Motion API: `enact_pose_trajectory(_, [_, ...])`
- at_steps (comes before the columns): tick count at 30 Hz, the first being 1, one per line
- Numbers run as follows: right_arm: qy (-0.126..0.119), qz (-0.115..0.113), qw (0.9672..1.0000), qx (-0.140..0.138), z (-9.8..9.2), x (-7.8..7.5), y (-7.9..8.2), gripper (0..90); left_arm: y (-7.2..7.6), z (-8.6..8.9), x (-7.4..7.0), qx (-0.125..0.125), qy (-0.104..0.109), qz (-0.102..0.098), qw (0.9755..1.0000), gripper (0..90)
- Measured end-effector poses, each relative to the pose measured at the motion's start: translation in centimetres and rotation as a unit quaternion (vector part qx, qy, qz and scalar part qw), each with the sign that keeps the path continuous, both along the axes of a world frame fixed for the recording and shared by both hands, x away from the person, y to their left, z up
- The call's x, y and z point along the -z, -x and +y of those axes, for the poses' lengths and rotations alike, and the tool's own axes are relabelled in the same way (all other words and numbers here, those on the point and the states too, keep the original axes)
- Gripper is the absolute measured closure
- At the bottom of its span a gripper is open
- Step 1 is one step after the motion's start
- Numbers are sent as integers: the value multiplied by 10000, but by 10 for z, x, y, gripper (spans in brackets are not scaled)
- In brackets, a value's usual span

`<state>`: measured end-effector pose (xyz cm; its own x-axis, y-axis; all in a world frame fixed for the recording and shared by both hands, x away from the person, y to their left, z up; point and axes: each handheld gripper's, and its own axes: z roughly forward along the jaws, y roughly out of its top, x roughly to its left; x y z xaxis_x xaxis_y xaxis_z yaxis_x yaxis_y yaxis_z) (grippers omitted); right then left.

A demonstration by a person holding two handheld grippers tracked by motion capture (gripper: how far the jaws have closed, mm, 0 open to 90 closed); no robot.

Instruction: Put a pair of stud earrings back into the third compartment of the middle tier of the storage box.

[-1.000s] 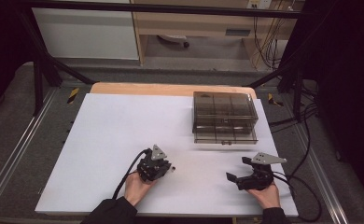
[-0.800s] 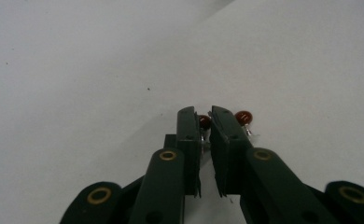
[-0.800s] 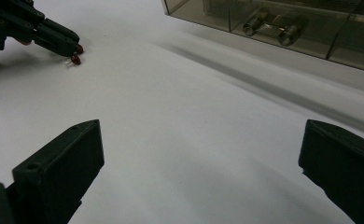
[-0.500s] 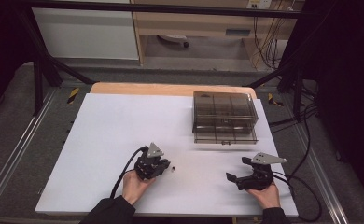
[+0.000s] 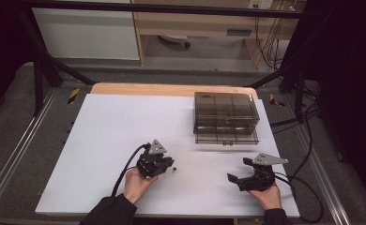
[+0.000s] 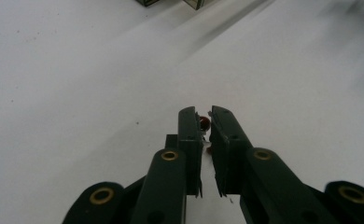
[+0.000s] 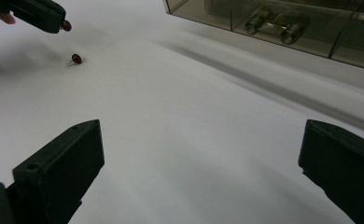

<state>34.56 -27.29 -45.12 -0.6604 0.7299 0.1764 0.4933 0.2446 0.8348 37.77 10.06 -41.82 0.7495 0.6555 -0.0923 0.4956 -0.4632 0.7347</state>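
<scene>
White table [image 5: 106, 140] — red bead [image 6: 203, 122] pinched at left hand-held gripper [image 6: 206, 116] tips.

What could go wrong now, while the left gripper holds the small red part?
The left gripper pinches the small red part only at its very tips, so it may slip out. A second red part lies loose on the white table just beside; a careless move could knock it away. The compartment box stands some way off, so the carry looks long.
</scene>
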Motion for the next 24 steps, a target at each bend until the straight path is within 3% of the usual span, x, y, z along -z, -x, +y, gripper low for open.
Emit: enact_pose_trajectory(24, [29, 17, 10000, -3, -1, 0, 0, 7, -26, -63, -32, 383, 45, -50, 9992, 819])
